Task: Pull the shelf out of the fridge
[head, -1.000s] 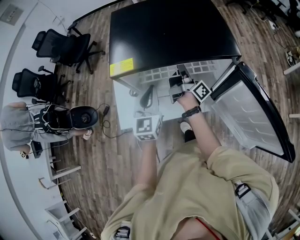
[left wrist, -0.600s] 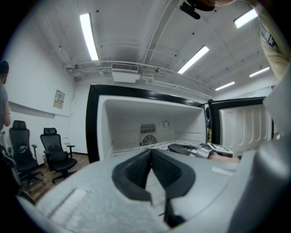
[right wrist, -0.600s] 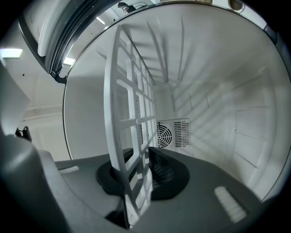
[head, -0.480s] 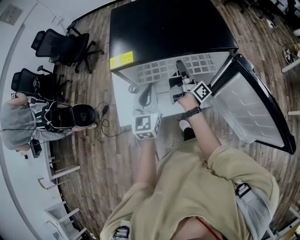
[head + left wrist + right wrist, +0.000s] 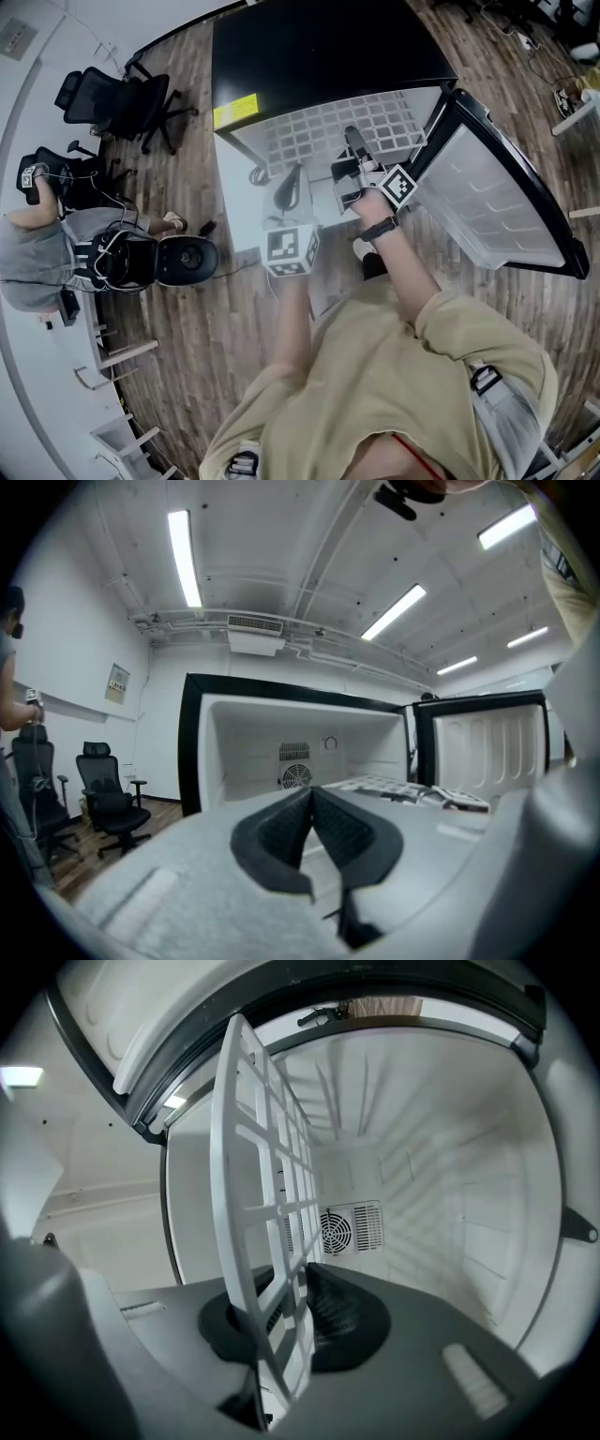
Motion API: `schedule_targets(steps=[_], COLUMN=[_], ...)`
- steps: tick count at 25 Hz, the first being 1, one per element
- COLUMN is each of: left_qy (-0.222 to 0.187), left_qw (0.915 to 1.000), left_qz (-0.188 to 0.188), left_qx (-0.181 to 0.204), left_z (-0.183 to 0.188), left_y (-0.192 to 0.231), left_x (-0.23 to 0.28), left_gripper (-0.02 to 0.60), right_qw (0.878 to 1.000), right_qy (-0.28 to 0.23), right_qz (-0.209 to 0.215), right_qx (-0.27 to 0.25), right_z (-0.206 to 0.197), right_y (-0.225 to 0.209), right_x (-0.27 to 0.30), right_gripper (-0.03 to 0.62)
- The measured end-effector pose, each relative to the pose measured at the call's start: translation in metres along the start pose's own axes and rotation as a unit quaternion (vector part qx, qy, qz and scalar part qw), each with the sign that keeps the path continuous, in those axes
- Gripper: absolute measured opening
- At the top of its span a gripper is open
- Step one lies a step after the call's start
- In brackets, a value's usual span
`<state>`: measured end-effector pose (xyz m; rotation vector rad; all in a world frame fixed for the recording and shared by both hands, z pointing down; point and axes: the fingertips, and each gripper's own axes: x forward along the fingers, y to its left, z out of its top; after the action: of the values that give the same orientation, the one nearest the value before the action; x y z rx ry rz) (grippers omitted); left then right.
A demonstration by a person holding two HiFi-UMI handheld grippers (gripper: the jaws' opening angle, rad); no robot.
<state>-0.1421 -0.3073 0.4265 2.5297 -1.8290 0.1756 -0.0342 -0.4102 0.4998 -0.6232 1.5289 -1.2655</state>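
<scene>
**Shelf well on its way out, right claw on its front edge**

At the far left, office chairs [image 5: 131, 94] and a seated person [image 5: 56, 258] are well apart from the work. The left claw [image 5: 312, 794] has its jaws pressed together with nothing between them. It hangs near the shelf's left front corner and grips nothing.

Next comes the white grid shelf [image 5: 342, 127]. Far more of its lattice now shows beyond the fridge [image 5: 319, 47] than a second ago, when only a narrow strip poked out from under the black top. The pull is well along, though the shelf's back part is still under the top and, I judge, not yet free.

The right claw [image 5: 295, 1312] is clamped on the shelf's front edge, with the lattice passing between its pads.

The white cavity holds only the shelf, and a fan grille [image 5: 352, 1227] sits on its back wall. Nothing lies on the shelf. At the right, the open door [image 5: 497, 202] has moulded pockets that look bare.
</scene>
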Motion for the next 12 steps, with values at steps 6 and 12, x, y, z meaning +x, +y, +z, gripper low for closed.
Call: schedule_targets(steps=[6, 12], left_qy=[-0.017, -0.026], left_qw=[0.9997, 0.9996], left_qz=[-0.009, -0.01], left_qx=[-0.014, -0.007], left_z=[-0.004, 0.001], left_y=[-0.014, -0.023], left_x=[-0.029, -0.053], left_gripper=[0.002, 0.002], right_qw=[1.0, 1.0], right_qy=[-0.006, -0.01], right_qz=[-0.012, -0.014], right_qx=[0.011, 0.004], right_z=[-0.009, -0.012], right_y=[0.006, 0.016], right_x=[-0.033, -0.057], right_gripper=[0.061, 0.061])
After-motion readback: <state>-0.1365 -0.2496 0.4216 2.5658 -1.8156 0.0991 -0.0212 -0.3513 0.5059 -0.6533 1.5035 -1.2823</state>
